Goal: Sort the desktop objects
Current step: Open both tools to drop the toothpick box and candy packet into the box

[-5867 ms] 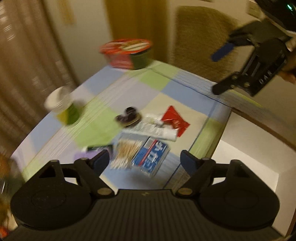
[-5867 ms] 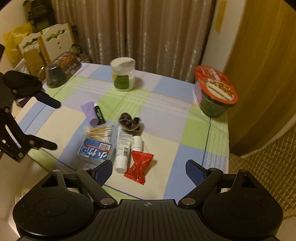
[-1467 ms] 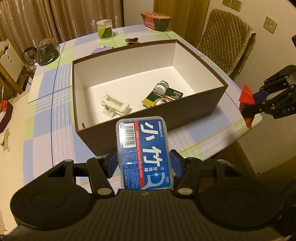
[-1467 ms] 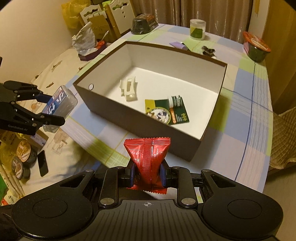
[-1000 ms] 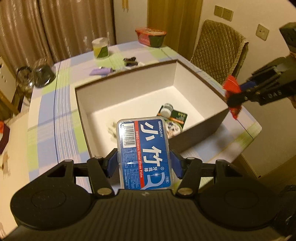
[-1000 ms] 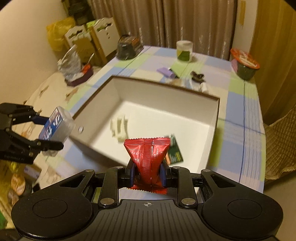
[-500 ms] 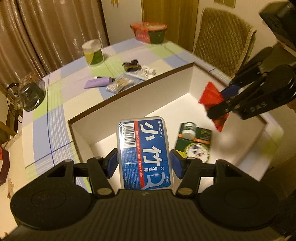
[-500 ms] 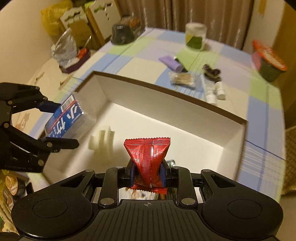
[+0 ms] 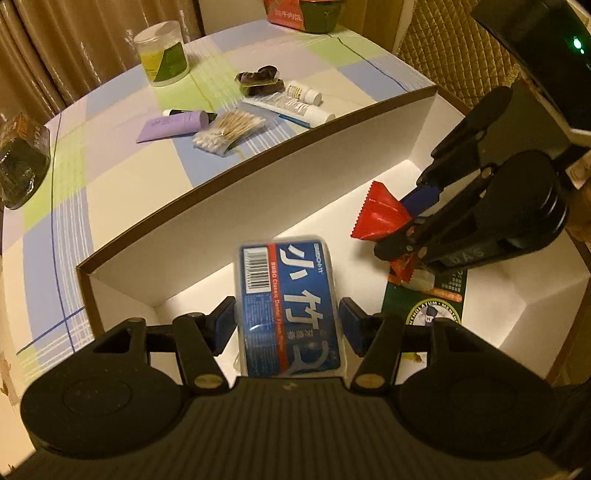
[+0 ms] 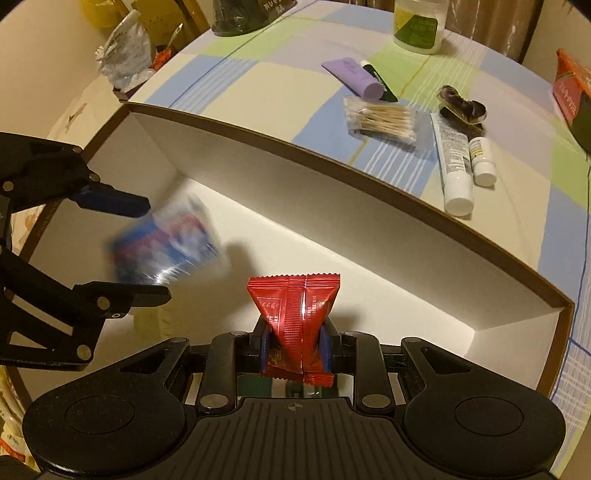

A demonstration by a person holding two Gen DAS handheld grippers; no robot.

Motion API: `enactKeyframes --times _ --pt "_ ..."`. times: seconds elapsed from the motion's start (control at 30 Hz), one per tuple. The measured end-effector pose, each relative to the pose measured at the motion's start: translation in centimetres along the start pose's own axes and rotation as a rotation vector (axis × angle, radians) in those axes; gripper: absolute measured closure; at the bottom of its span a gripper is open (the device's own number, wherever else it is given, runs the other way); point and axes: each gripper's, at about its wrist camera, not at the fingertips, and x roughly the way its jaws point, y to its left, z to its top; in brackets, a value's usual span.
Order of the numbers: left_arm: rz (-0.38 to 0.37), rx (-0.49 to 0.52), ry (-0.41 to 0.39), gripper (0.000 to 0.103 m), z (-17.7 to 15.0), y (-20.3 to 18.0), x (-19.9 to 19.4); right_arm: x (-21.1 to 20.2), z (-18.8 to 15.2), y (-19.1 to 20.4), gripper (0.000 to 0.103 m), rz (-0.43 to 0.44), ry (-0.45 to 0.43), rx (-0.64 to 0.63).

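A brown box with white inside stands on the checked tablecloth. My left gripper is open over the box; the blue floss-pick case is loose between its pads, blurred, and shows falling in the right wrist view. My right gripper is shut on a red snack packet, held inside the box; it also shows in the left wrist view. A green card lies on the box floor.
Beyond the box lie a cotton swab pack, a purple tube, a white tube, a small white bottle, a dark hair tie, a jar and a noodle bowl.
Both grippers have moved lower into the box. My left gripper has opened and the blue case has slipped free, tilting. My right gripper still holds the red packet.
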Motion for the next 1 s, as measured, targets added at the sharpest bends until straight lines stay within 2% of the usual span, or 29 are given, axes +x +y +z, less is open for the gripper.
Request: enactKeyframes --times 0.07,0.53,0.8,0.83,0.87,0.9,1.0 --pt "0.004 -0.002 -0.003 0.041 0.3 0.1 0.2 0.2 0.3 -0.2 0.078 -0.002 0.001 0.0" --pt "0.056 -0.01 -0.028 0.038 0.0 1.8 -2.4 2.2 1.9 0.8 0.077 -0.002 0.025 -0.032" --pt "0.06 -0.024 -0.038 0.037 -0.8 2.3 -3.4 2.2 1.7 1.2 0.077 -0.011 0.034 -0.047" --pt "0.059 -0.025 -0.039 0.037 -0.9 2.3 -3.4 2.1 1.7 1.1 0.055 -0.011 0.028 -0.042" --pt "0.057 -0.026 -0.041 0.036 -0.9 2.3 -3.5 1.9 1.6 1.1 0.02 -0.011 0.02 -0.035" --pt "0.055 -0.026 -0.043 0.035 -0.9 2.3 -3.5 1.5 1.5 1.0 0.016 -0.011 0.003 -0.027" --pt "0.051 -0.023 -0.052 0.034 -1.0 2.3 -3.7 0.7 1.3 1.0 0.016 0.012 -0.009 -0.022"
